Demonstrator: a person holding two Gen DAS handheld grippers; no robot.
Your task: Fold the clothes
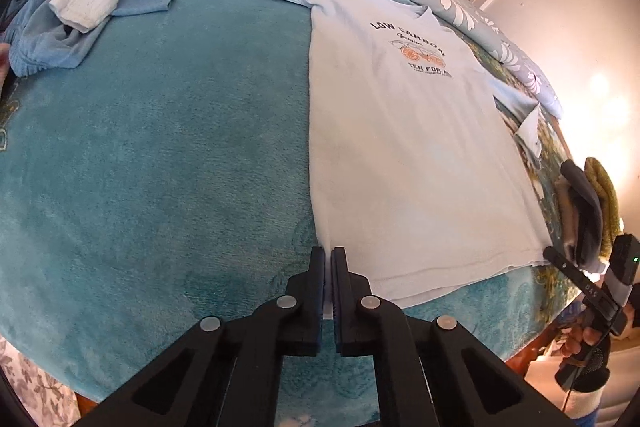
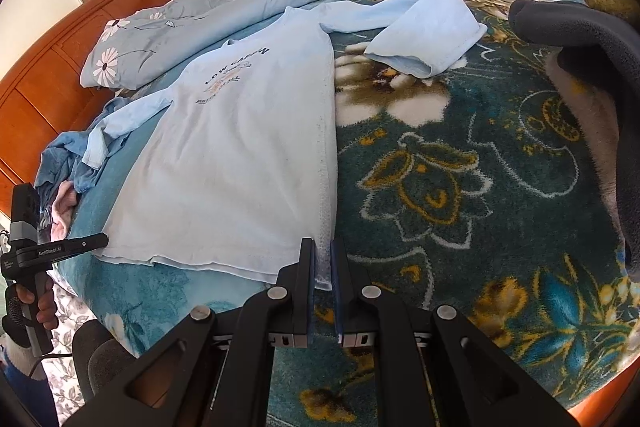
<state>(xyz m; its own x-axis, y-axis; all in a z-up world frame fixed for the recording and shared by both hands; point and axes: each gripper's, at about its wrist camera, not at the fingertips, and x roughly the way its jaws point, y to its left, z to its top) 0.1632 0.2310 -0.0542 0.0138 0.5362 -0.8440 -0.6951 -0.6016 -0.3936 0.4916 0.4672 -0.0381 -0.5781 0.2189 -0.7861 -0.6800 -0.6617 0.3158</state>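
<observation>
The left gripper (image 1: 328, 255) pinches one bottom corner of a pale blue long-sleeved shirt (image 1: 400, 155), the right gripper (image 2: 323, 247) the other, both sets of black jaws clenched on the thin hem. The soft cotton shirt lies flat, chest print up, across a plush teal blanket (image 1: 160, 147) on the bed; its lettering is partly unreadable. Crumpled blue clothes (image 1: 52, 39) lie partly cut off at the edge.

On the chest of your pale blue T-shirt (image 1: 404, 147) you can read "LOW CARBON", a small script word that blurs, and a lower line too blurred to make out. The left tool (image 2: 105, 239) carries "GenRobot.AI"; the right tool (image 1: 547, 251) shows "DAS".
</observation>
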